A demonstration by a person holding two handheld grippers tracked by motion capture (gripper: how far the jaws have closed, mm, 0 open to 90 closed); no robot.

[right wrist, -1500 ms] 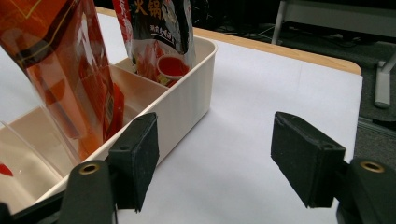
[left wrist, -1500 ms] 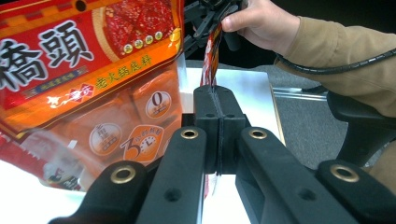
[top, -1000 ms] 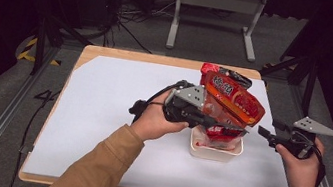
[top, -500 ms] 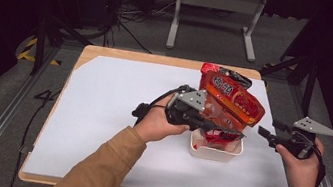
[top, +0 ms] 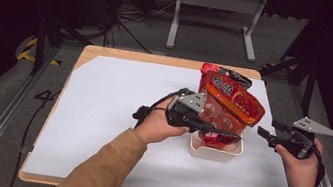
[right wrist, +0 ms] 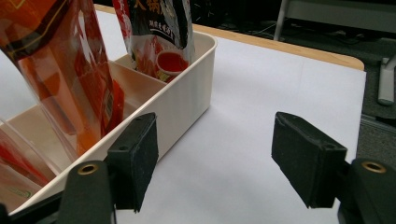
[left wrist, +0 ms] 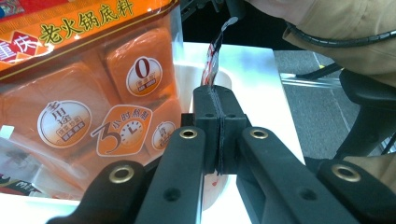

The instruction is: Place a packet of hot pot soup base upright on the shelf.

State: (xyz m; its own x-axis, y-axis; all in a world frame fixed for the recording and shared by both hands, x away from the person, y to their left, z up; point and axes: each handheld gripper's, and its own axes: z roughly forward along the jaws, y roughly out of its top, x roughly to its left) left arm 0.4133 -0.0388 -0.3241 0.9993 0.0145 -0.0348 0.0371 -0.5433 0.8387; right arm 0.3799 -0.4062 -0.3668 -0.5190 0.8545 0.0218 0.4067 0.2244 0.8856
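Left gripper view | left gripper (left wrist: 219, 135) clamps sachet (left wrist: 211, 70) | above tub (left wrist: 223, 80)

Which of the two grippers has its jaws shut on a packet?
The left gripper, clamped on a thin red packet over the white box; the right gripper stands open, holding nothing.

Readable text sits on the orange pouch (left wrist: 93, 93): yellow band at the top reads "老火锅底料", with "庆" in a red badge at the left edge. Round badges below read "0", "多用途" and "3小时熬制". Fourth small badge is too small to read. Other packets' print is illegible.
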